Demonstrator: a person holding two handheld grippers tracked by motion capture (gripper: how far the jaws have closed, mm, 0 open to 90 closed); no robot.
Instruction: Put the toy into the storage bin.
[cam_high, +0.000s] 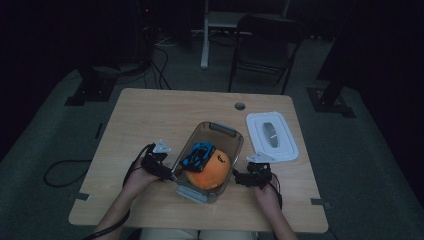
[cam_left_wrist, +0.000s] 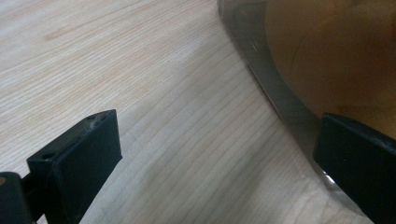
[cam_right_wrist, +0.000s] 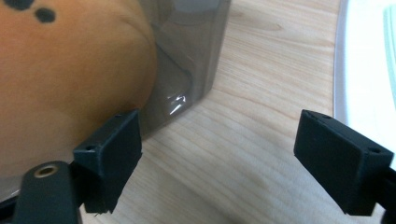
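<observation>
The wooden worktop (cam_high: 150, 120) carries a clear grey-tinted bin (cam_high: 231, 150) at its centre, set at a slant, with a grey handle at its far end and another at its near end. Just to the right of the bin lies a white lid (cam_high: 287, 150), flat and apart from it, with a grey oval patch on its top. A small round hole (cam_high: 240, 106) sits in the worktop beyond the bin. Off the worktop, a folding chair (cam_high: 265, 45) and loose cables (cam_high: 160, 65) stand on the dim floor behind. Inside the bin rests a large orange ball (cam_high: 212, 175) with black marks (it takes up the near half), and a blue toy car (cam_high: 198, 155) lies against it toward the far end. The left tool (cam_high: 159, 167) is at the bin's left wall; in the left gripper view its jaws stand wide apart, one over bare wood and the other against the curved wall of the bin (cam_left_wrist: 261, 70), gripping nothing. The right tool (cam_high: 251, 177) is at the bin's right wall; its jaws likewise stand wide apart in the right gripper view, one just before the bin (cam_right_wrist: 196, 51) with the orange ball (cam_right_wrist: 70, 74) behind the wall, the other beside the edge of the white lid (cam_right_wrist: 364, 56).
</observation>
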